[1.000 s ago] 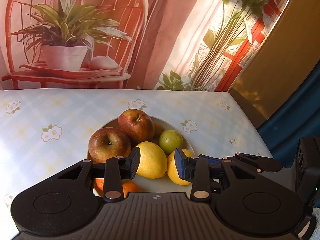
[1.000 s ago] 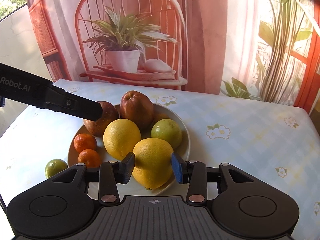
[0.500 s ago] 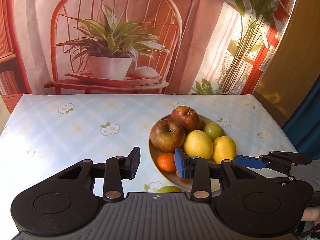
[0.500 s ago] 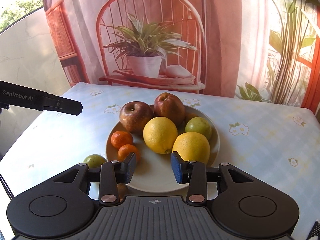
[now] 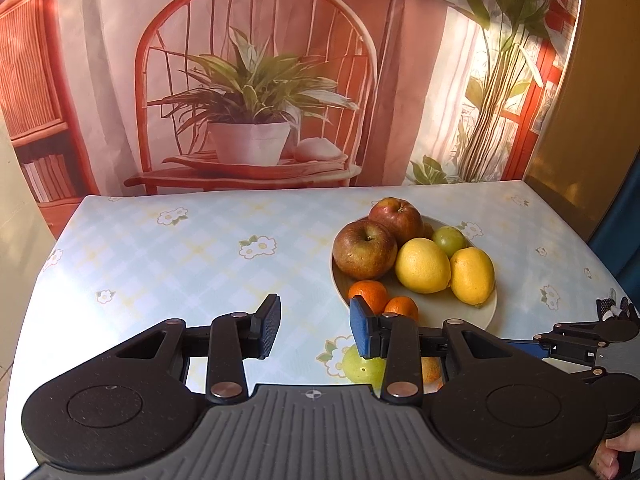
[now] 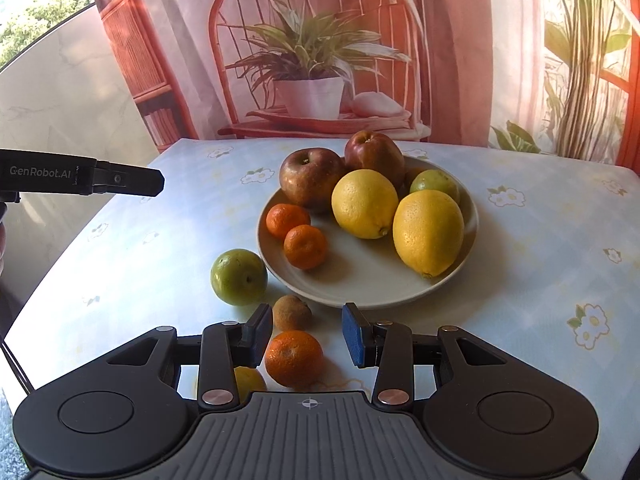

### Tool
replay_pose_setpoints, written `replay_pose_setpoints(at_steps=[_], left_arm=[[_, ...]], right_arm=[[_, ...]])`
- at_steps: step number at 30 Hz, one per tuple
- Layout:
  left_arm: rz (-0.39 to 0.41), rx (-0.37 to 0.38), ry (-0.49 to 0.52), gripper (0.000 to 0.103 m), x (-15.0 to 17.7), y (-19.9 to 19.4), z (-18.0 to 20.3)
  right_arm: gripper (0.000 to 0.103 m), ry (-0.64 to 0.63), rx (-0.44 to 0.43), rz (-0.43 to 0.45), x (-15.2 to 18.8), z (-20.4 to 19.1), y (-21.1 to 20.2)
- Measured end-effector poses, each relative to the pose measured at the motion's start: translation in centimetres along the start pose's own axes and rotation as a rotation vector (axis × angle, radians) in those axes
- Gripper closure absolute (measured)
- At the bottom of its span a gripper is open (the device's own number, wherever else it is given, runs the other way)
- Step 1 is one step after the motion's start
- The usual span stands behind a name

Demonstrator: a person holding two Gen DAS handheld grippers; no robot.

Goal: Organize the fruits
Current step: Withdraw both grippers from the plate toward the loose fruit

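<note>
Left gripper point(image 5: 314, 330): black linkage arms, silver rivets, ribbed grey housing, one blue pad.
Right gripper point(image 6: 307, 334): same build.
Marking: white "GenRobot.AI" lettering.

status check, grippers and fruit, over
Left gripper and right gripper both open, empty. Plate holds apples, lemons, two tangerines. Loose on table: green fruit, brown fruit, tangerine. Nothing in the way.
</note>
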State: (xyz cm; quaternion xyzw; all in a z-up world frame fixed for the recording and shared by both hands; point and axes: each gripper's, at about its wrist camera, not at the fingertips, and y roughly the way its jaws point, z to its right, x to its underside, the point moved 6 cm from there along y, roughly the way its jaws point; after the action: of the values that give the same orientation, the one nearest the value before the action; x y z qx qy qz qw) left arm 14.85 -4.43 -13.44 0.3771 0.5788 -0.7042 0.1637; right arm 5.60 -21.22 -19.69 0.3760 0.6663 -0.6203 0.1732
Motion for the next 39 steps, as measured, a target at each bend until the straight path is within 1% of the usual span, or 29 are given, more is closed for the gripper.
replay_pose_setpoints(at_steps=[6,13,18,19,23,27,32,39], left_arm=[[-0.001,0.001,-0.013,0.064,0.4,-0.3,-0.3],[-0.001,-0.007,-0.028,0.064,0.9,-0.9,-0.9],[-0.005,-0.006,-0.033,0.064,1.4,-1.1,-1.1],[-0.006,-0.006,-0.03,0.064,1.4,-1.2,-1.0],[-0.006,0.0,-0.035,0.064,1.5,-1.4,-1.0],[-0.001,0.004,-0.04,0.064,1.8,-1.7,-1.1],[-0.001,0.004,-0.046,0.064,2.1,-2.0,-1.3],[-0.003,0.014,-0.057,0.064,2.5,-2.3,-1.3]], right_arm=[[0.066,0.018,-0.014,-0.002,0.7,-0.3,-0.5],[0.066,0.009,-0.02,-0.012,1.1,-1.1,-0.5],[0.067,-0.014,-0.061,-0.015,1.0,-2.2,-0.5],[0.067,-0.026,-0.069,-0.017,1.0,-2.5,-0.5],[0.076,-0.065,-0.092,-0.042,1.2,-3.7,-0.1],[0.077,-0.118,-0.097,-0.072,1.9,-4.7,0.1],[0.077,-0.125,-0.09,-0.073,2.3,-4.7,-0.4],[0.075,-0.093,-0.103,-0.067,3.6,-3.8,-1.7]])
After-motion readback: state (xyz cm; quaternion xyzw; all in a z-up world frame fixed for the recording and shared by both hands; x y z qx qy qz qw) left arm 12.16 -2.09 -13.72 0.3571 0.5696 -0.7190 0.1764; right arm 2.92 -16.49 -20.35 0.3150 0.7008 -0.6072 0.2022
